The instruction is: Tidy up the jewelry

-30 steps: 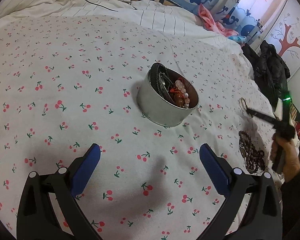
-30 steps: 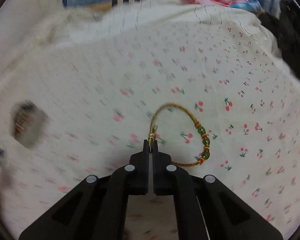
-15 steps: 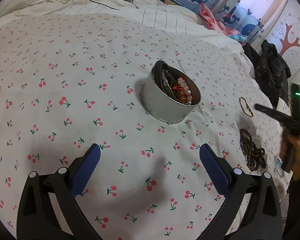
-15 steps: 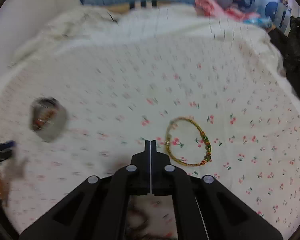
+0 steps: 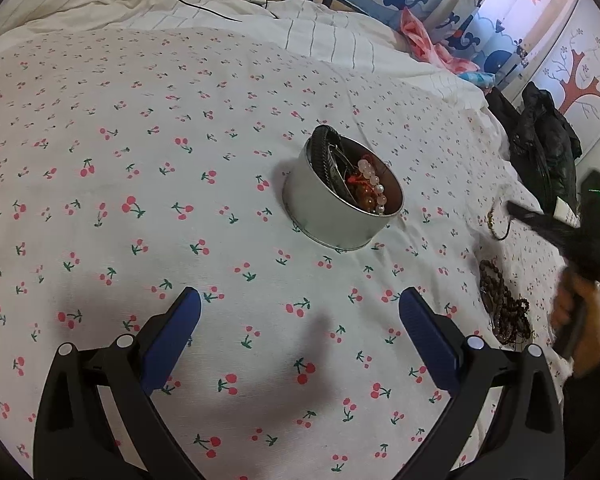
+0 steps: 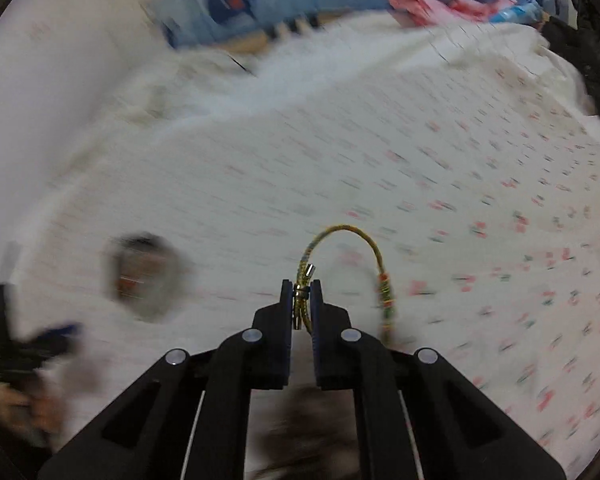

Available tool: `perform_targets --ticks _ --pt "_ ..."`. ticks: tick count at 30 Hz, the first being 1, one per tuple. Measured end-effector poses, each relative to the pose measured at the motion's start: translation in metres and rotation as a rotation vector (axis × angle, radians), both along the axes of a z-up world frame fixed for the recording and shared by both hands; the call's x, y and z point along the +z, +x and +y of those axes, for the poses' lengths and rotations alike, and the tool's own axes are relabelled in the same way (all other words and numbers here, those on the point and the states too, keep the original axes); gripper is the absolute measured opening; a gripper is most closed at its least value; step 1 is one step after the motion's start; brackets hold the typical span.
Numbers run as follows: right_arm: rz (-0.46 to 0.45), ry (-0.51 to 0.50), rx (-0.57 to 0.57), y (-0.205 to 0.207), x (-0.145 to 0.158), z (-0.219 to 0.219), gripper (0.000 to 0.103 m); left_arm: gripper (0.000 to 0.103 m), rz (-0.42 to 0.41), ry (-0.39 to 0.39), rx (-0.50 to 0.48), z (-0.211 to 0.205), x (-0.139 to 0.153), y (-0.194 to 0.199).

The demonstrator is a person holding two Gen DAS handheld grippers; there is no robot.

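A round metal tin holding several bracelets and beads stands on the cherry-print bedsheet; it shows blurred in the right wrist view. My right gripper is shut on a thin gold bracelet with green and red beads, holding it off the sheet at its clasp. The right gripper also shows in the left wrist view at the far right with the bracelet hanging from it. My left gripper is open and empty, low over the sheet in front of the tin.
A dark brown bead string lies on the sheet right of the tin. Black clothing and pink cloth lie at the bed's far right edge. Black cables run over the striped duvet behind.
My right gripper was shut beside the gold bracelet lying on the sheet; now it grips the clasp and has lifted the bracelet, swinging left. The left gripper drifted slightly.
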State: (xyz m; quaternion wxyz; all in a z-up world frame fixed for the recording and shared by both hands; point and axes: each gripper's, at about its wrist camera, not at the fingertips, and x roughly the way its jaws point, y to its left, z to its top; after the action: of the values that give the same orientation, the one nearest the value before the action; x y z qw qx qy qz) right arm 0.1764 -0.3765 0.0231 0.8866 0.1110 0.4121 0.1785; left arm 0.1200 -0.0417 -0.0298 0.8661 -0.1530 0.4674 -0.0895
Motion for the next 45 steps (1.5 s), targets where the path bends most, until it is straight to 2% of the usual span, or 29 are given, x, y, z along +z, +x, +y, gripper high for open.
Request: perform_targets --ticks 1,3,4,5,7,9,11,12,13,14,16,18,20,22,25,27,31,34,36,38,40,41,43,44,45 --pt "-0.013 0.076 0.033 -0.013 0.009 0.006 0.009 0.095 0.0 0.0 0.0 0.0 0.0 0.0" --pt "-0.009 0.126 0.088 -0.025 0.016 0.023 0.009 0.095 0.0 0.004 -0.002 0.0 0.0 0.0" --pt "-0.002 0.095 0.117 -0.032 0.016 0.035 0.009 0.095 0.002 0.007 -0.003 0.0 -0.001 0.0" --pt "-0.006 0.023 0.15 -0.043 0.012 0.054 0.009 0.095 0.004 0.009 -0.005 0.0 -0.001 0.0" --pt "0.026 -0.071 0.247 -0.059 -0.007 0.09 0.009 0.095 0.004 0.013 -0.006 0.0 -0.001 -0.001" --pt "0.045 -0.117 0.315 -0.07 -0.024 0.116 0.009 0.095 -0.001 0.024 -0.001 0.002 0.0 -0.003" --pt "0.099 -0.109 0.389 -0.075 -0.039 0.135 0.01 0.095 -0.002 0.029 0.007 0.004 0.001 -0.004" --pt "0.109 -0.111 0.409 -0.075 -0.042 0.138 0.019 0.095 0.0 0.027 0.01 0.005 0.001 -0.004" --pt "0.08 -0.129 0.397 -0.077 -0.039 0.138 0.042 0.095 0.004 0.025 0.014 0.006 0.001 -0.004" --pt "0.051 -0.134 0.374 -0.084 -0.035 0.134 0.051 0.095 0.007 0.023 0.015 0.007 0.0 -0.003" --pt "-0.011 -0.109 0.302 -0.089 -0.02 0.117 0.062 0.095 0.01 0.017 0.008 0.005 -0.001 -0.003" --pt "-0.068 -0.07 0.144 -0.094 -0.005 0.085 0.069 0.095 0.008 0.016 -0.018 -0.002 -0.001 -0.002" --pt "-0.085 -0.067 0.002 -0.098 0.002 0.05 0.07 0.095 -0.009 0.02 -0.056 -0.012 0.0 -0.002" --pt "-0.093 -0.126 -0.07 -0.109 0.001 0.026 0.072 0.095 -0.04 0.025 -0.085 -0.02 0.004 -0.006" --pt "-0.051 -0.259 -0.082 -0.118 -0.016 0.003 0.074 0.095 -0.13 -0.014 -0.142 -0.036 0.017 -0.011" --pt "-0.011 -0.313 -0.072 -0.123 -0.031 -0.007 0.074 0.096 -0.176 -0.047 -0.2 -0.049 0.024 -0.013" --pt "0.028 -0.309 -0.065 -0.126 -0.055 -0.024 0.074 0.096 -0.238 -0.021 -0.297 -0.082 0.03 -0.014" --pt "0.025 -0.345 -0.03 -0.123 -0.064 -0.015 0.074 0.096 -0.227 0.004 -0.339 -0.116 0.028 0.006" --pt "0.018 -0.335 -0.035 -0.125 -0.065 -0.019 0.079 0.096 -0.216 0.022 -0.376 -0.139 0.026 0.02" --pt "0.041 -0.326 -0.109 -0.122 -0.069 -0.032 0.08 0.096 -0.171 0.082 -0.423 -0.164 0.015 0.036" --pt "0.06 -0.26 -0.164 -0.123 -0.072 -0.05 0.08 0.096 -0.11 0.14 -0.449 -0.184 0.0 0.049" --pt "0.055 -0.215 -0.208 -0.125 -0.073 -0.061 0.08 0.096 -0.059 0.162 -0.47 -0.193 -0.01 0.055" --pt "0.038 -0.183 -0.237 -0.128 -0.073 -0.067 0.08 0.096 0.042 0.259 -0.499 -0.207 -0.032 0.06" --pt "0.024 -0.173 -0.235 -0.13 -0.074 -0.068 0.081 0.096 0.033 0.299 -0.516 -0.211 -0.035 0.055" --pt "0.018 -0.169 -0.226 -0.131 -0.075 -0.068 0.087 0.096 0.032 0.331 -0.529 -0.214 -0.035 0.05"
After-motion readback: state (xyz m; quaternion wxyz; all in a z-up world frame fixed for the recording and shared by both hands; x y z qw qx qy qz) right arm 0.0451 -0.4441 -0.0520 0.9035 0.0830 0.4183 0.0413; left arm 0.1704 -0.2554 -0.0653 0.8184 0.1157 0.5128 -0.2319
